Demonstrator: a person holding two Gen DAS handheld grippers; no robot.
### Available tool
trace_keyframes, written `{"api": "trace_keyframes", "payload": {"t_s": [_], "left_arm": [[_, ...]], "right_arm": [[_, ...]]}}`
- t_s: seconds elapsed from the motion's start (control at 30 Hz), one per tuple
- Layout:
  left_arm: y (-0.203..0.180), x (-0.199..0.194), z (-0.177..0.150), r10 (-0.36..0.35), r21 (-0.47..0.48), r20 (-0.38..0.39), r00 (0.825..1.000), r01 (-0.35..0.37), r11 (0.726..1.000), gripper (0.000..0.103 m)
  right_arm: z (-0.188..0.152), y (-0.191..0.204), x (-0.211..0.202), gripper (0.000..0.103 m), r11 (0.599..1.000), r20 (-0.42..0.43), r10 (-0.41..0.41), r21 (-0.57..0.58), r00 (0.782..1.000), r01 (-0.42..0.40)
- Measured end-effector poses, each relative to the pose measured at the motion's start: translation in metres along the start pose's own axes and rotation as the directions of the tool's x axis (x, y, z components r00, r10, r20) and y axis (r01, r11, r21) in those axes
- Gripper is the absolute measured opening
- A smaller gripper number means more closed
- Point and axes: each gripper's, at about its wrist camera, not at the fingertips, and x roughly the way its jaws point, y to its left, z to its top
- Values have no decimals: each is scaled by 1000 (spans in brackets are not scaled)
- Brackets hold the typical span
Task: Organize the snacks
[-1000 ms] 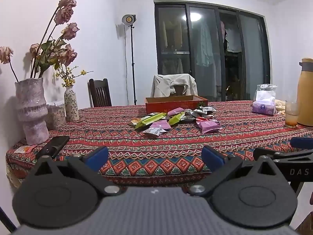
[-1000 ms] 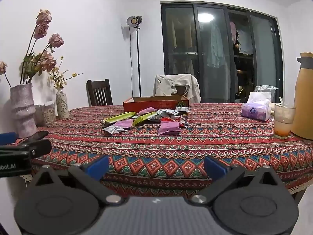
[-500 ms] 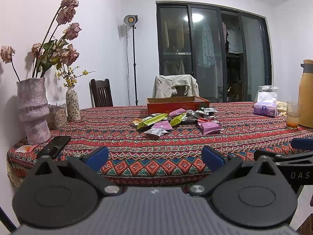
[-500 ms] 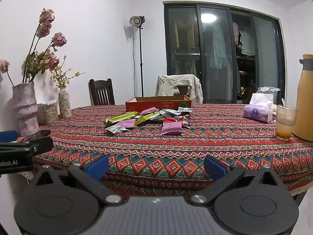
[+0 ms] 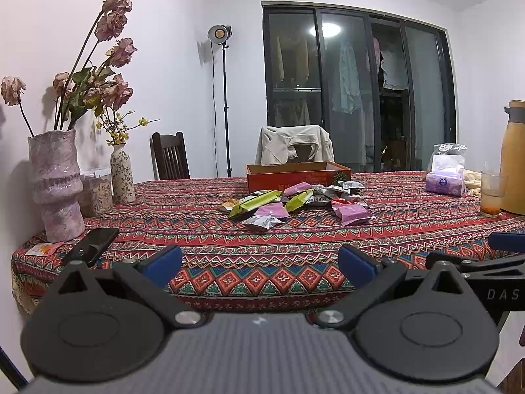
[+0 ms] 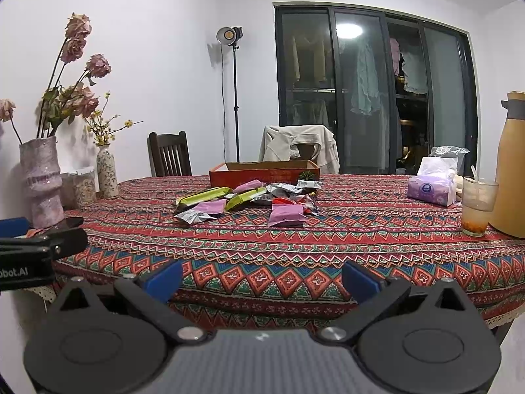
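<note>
Left wrist view: our left gripper (image 5: 259, 264) and right gripper (image 6: 261, 279) gape empty; snack packets (image 5: 297, 202) overlap, hiding the box (image 5: 297, 174) interior.

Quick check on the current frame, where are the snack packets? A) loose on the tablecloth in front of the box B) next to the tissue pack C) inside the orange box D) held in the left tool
A: the snack packets lie scattered on the tablecloth just in front of the orange box, and both tools are open and hold nothing.
</note>
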Motion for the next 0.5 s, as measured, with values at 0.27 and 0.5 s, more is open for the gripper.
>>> {"api": "trace_keyframes", "payload": {"t_s": [0.27,0.5], "left_arm": [[1,0,1,-1,0,-1,1000,1,1000,103],[1,0,1,-1,0,-5,1000,1,1000,103]], "right_arm": [[-1,0,0,103,1000,2,-3,-1,1000,3],[-1,1,1,103,1000,-1,-4,-4,1000,4]]}}
